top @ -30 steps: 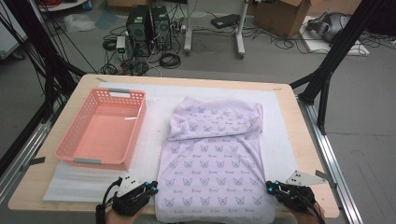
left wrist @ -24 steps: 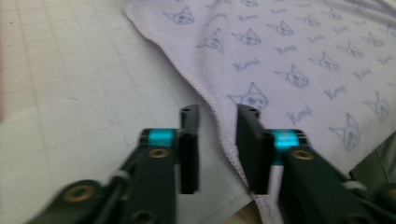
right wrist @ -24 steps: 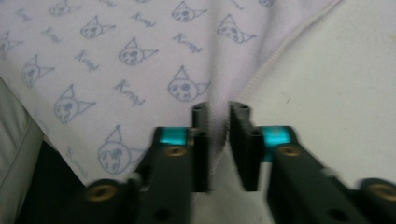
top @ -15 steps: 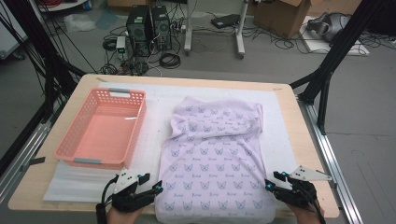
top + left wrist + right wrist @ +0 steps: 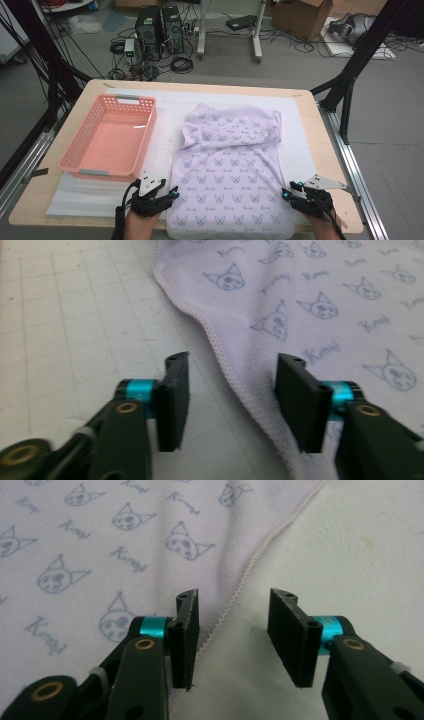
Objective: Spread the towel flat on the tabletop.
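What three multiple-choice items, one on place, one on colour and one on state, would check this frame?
1. The basket sits where relative to the towel?
A. on top of it
B. to its left
C. to its right

2. The basket is what colour?
A. pink
B. green
C. black

3. The left hand-held gripper is in what state?
A. shut on the towel
B. shut on the basket
C. open astride the towel's hem

Answers: 1 B, the high view shows it left of the towel; 2 A, its mesh walls are pink; 3 C, its jaws stand apart either side of the hem.
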`<state>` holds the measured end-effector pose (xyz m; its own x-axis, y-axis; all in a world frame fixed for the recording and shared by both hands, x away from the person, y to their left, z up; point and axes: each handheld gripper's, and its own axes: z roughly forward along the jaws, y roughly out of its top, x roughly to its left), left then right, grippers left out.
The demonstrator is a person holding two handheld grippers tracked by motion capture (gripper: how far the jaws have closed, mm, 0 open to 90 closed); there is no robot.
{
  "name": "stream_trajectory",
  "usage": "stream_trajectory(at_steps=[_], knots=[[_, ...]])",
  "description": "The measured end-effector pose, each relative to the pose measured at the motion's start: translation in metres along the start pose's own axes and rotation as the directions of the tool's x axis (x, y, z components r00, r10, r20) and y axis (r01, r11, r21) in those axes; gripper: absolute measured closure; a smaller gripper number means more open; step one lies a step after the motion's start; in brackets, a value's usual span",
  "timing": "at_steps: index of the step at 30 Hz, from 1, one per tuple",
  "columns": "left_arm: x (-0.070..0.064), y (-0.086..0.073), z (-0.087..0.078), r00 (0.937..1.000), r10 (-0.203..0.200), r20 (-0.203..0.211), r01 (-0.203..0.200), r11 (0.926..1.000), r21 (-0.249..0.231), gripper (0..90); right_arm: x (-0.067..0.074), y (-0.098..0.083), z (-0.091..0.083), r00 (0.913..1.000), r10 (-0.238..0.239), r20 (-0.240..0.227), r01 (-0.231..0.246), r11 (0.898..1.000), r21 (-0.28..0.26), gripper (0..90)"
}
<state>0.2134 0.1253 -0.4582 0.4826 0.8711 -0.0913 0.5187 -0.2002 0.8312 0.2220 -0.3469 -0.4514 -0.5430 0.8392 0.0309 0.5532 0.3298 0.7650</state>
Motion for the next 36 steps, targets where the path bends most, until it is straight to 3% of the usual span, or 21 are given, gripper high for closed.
stream_trajectory(at_steps=[4, 5, 6, 10, 21, 36], knots=[[-0.007, -0.001, -0.001, 0.9996, 0.028, 0.009, -0.028, 0.9996, 0.003, 84.0, 0.000, -0.001, -0.002, 0.9996, 0.003, -0.028, -0.003, 1.000, -0.001, 75.5], [-0.009, 0.000, -0.001, 0.9993, 0.039, 0.003, -0.039, 0.9992, 0.006, 85.3, -0.001, -0.002, -0.003, 0.9992, 0.002, -0.040, -0.002, 1.000, -0.003, 81.9], [-0.009, 0.000, -0.002, 0.9994, 0.034, 0.008, -0.034, 0.9994, 0.010, 85.8, 0.000, -0.003, -0.003, 0.9982, 0.003, -0.060, -0.003, 1.000, -0.006, 86.3], [-0.007, -0.002, -0.005, 0.9994, -0.002, 0.034, 0.002, 1.0000, 0.010, 86.1, 0.000, -0.004, -0.005, 0.9975, -0.003, -0.070, 0.002, 1.000, -0.005, 86.6], [-0.007, -0.004, -0.012, 0.9979, -0.015, 0.062, 0.014, 0.9996, 0.023, 86.4, 0.000, -0.007, -0.008, 0.9965, -0.001, -0.084, 0.001, 1.000, -0.008, 86.9], [-0.012, -0.019, -0.043, 0.9924, 0.009, 0.123, -0.016, 0.9981, 0.060, 86.2, 0.013, -0.023, -0.033, 0.9904, -0.019, -0.137, 0.024, 0.999, 0.036, 87.1]])
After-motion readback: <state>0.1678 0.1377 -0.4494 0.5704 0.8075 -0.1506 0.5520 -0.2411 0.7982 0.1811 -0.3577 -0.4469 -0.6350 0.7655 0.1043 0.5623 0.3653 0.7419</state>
